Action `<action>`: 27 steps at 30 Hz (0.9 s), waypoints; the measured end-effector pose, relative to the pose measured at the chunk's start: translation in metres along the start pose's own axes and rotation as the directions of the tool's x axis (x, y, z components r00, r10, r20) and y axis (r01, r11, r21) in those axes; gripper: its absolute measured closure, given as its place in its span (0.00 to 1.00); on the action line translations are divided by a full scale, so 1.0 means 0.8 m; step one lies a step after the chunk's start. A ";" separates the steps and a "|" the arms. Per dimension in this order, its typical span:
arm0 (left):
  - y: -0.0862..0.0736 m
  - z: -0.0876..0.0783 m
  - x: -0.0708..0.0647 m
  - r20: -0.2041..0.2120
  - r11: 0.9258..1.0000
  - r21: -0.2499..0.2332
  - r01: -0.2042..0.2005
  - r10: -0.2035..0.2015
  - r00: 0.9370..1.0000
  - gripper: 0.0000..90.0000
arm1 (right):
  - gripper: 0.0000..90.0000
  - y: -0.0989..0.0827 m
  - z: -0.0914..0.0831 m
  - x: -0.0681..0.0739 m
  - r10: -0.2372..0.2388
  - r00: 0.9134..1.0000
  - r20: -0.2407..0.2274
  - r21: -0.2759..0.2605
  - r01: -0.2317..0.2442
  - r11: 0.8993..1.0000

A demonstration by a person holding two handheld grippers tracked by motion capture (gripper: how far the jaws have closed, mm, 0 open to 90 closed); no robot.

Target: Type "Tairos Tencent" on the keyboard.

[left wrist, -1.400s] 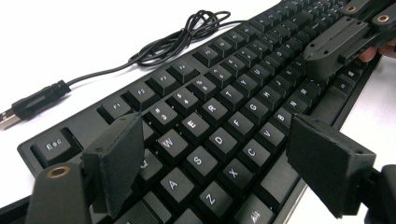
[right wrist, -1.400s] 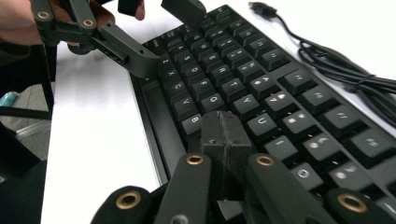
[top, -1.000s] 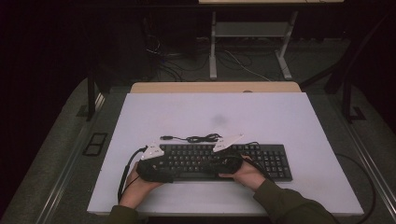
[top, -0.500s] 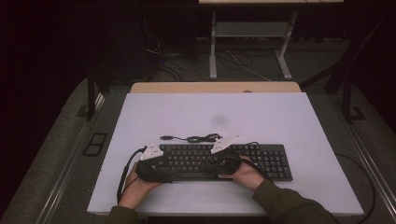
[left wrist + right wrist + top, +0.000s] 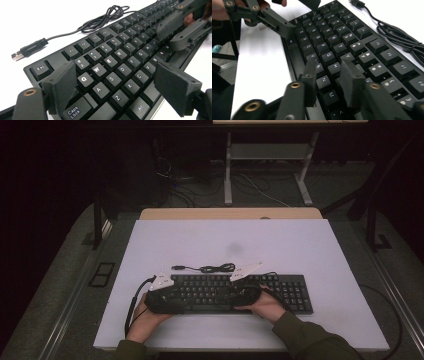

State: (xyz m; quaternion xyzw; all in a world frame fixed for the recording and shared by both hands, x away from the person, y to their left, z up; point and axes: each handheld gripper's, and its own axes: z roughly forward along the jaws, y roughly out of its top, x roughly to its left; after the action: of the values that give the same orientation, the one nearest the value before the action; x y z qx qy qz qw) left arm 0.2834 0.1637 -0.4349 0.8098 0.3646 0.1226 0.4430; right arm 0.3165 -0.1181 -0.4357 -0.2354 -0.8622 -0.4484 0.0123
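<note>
A black keyboard (image 5: 215, 292) lies on the white table, its cable (image 5: 205, 268) coiled behind it and ending in a USB plug (image 5: 27, 50). My left gripper (image 5: 181, 300) rests over the keyboard's left end, pointing right. In the left gripper view (image 5: 117, 87) its jaws stand wide open above the Caps Lock and bottom-row keys, with nothing gripped. My right gripper (image 5: 229, 297) faces it from the middle of the keyboard. Its jaws (image 5: 329, 77) have just been opening and hover over the N and M keys, with only the keys (image 5: 342, 40) showing between them.
The white table top (image 5: 300, 245) extends behind and to both sides of the keyboard. A wooden strip (image 5: 230, 213) runs along the table's far edge. Desk legs and floor cables (image 5: 260, 185) lie beyond. The surroundings are dark.
</note>
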 end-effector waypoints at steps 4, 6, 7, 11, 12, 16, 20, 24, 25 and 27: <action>0.001 0.000 0.001 0.002 1.000 -0.001 0.000 0.000 1.000 0.19 | 0.62 -0.001 -0.003 -0.003 0.015 1.000 0.001 -0.011 -0.015 1.000; 0.001 0.000 0.001 0.002 1.000 -0.002 -0.001 0.001 1.000 0.19 | 0.57 -0.001 -0.004 -0.003 0.020 1.000 -0.001 -0.012 -0.020 1.000; 0.001 0.001 0.001 0.003 1.000 -0.002 -0.001 0.001 1.000 0.19 | 0.54 -0.001 -0.004 -0.003 0.019 1.000 0.003 -0.015 -0.019 1.000; 0.002 0.002 0.001 0.006 1.000 -0.006 -0.004 0.004 1.000 0.19 | 0.45 -0.003 -0.007 -0.004 0.027 0.999 0.024 -0.029 -0.026 0.999; 0.003 0.002 0.001 0.006 1.000 -0.006 -0.004 0.004 1.000 0.19 | 0.43 -0.003 -0.008 -0.005 0.028 0.999 0.029 -0.034 -0.027 0.999; 0.005 0.005 0.002 0.014 1.000 -0.007 -0.009 0.009 1.000 0.20 | 0.40 -0.006 -0.014 -0.007 0.036 0.998 0.043 -0.045 -0.034 0.998; 0.008 0.009 0.001 0.024 1.000 -0.009 -0.017 0.018 1.000 0.21 | 0.37 -0.008 -0.019 -0.009 0.044 0.997 0.058 -0.053 -0.041 0.998; 0.012 0.013 -0.001 0.040 1.000 -0.011 -0.027 0.027 0.999 0.22 | 0.35 -0.010 -0.023 -0.011 0.053 0.996 0.078 -0.058 -0.048 0.997; 0.013 0.014 -0.001 0.045 0.999 -0.010 -0.030 0.031 0.998 0.23 | 0.34 -0.011 -0.024 -0.011 0.054 0.995 0.082 -0.058 -0.049 0.997; 0.015 0.017 -0.002 0.052 0.999 -0.008 -0.036 0.036 0.998 0.26 | 0.33 -0.013 -0.027 -0.012 0.060 0.994 0.096 -0.056 -0.055 0.997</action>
State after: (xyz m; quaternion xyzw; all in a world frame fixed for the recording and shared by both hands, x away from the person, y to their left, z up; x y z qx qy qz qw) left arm 0.2951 0.1501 -0.4328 0.8177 0.3379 0.1108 0.4528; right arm 0.3165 -0.1437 -0.4334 -0.2818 -0.8425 -0.4585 -0.0231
